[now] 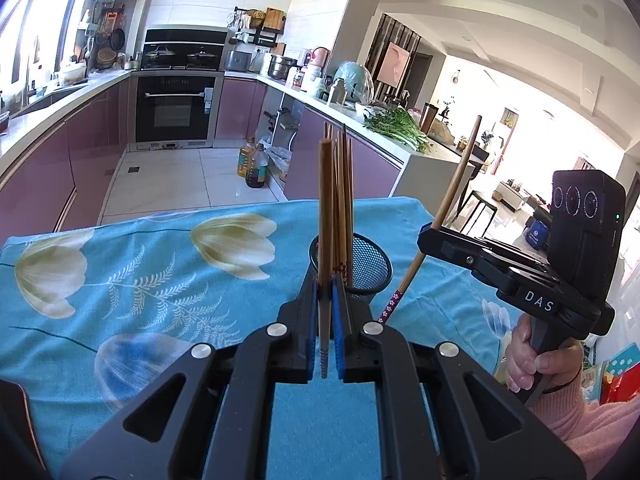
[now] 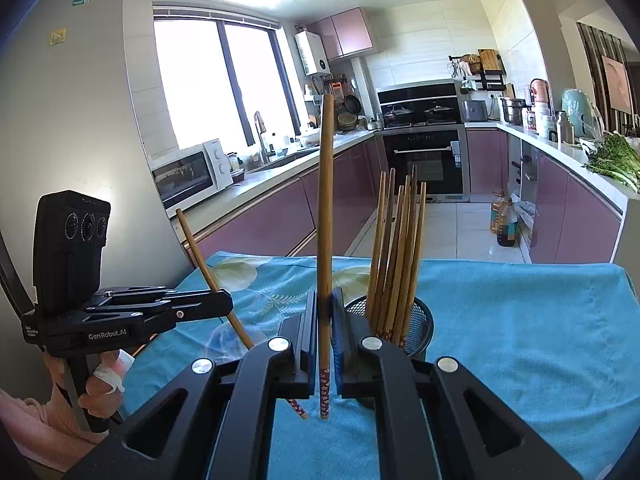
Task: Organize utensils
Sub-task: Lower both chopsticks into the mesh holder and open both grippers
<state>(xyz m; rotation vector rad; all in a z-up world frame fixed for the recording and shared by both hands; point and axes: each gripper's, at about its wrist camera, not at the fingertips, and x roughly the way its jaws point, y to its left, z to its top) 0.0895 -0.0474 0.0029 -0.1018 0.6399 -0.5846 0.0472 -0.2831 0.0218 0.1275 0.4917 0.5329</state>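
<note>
Chopsticks (image 2: 394, 256) in mesh cup (image 1: 370, 266); gripper labels "DAS", "GenRobot.AI"; smaller print unreadable.

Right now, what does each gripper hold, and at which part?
Left gripper and right gripper each clamp one chopstick near its lower, patterned end.
</note>
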